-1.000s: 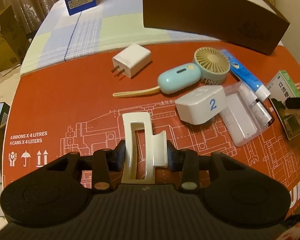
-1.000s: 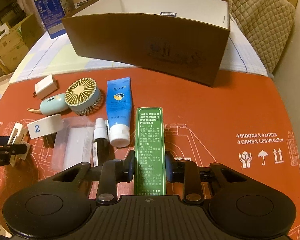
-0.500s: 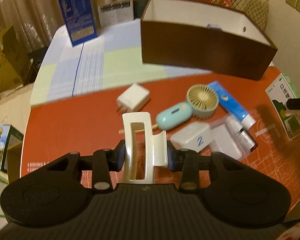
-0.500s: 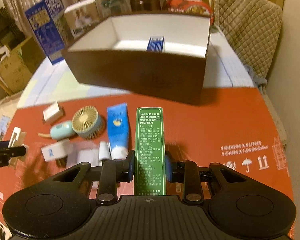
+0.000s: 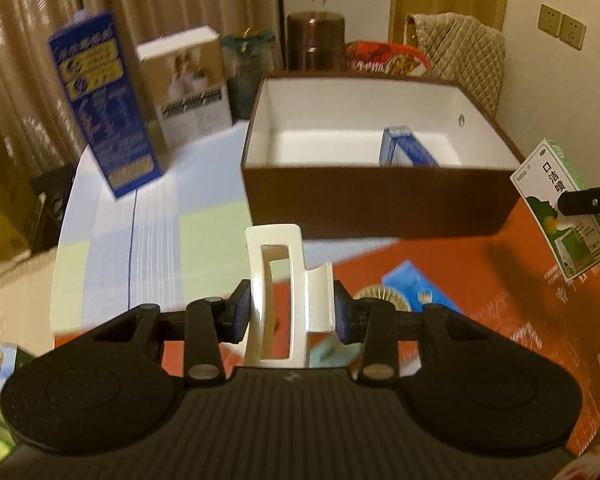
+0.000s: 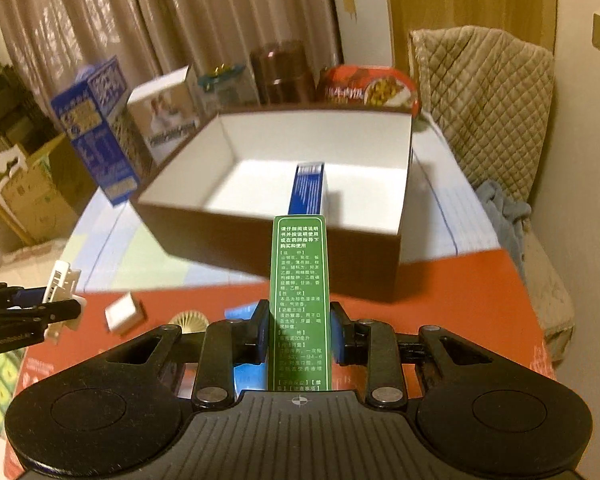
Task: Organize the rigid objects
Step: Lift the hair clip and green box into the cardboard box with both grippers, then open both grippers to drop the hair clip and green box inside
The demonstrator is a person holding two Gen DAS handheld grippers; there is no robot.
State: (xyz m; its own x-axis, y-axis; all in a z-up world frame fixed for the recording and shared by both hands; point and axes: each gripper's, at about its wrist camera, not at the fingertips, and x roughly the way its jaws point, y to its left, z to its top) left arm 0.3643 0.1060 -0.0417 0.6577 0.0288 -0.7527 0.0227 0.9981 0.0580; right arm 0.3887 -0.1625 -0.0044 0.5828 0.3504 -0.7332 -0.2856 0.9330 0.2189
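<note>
My left gripper (image 5: 290, 310) is shut on a cream hair claw clip (image 5: 278, 280) and holds it in the air in front of the brown box (image 5: 376, 196). My right gripper (image 6: 298, 334) is shut on a tall green carton (image 6: 300, 300), also raised, near the box's front wall (image 6: 260, 248). The green carton shows at the right of the left wrist view (image 5: 564, 208). The clip shows at the left of the right wrist view (image 6: 62, 284). The box is white inside and holds a blue carton (image 6: 308, 188). Below lie a small fan (image 5: 384, 292), a blue tube (image 5: 416, 286) and a white charger (image 6: 124, 312).
The red cardboard sheet (image 6: 460, 300) covers the near table, with a checked cloth (image 5: 148, 220) beyond it. A tall blue carton (image 5: 104, 104), a white photo box (image 5: 188, 84), a brown canister (image 5: 314, 40) and a red food bowl (image 6: 368, 88) stand behind the brown box. A quilted chair (image 6: 496, 100) is at the right.
Both grippers have risen from the red sheet and moved toward the brown box with their objects held. The box's inside and the blue carton in it have come into view.
</note>
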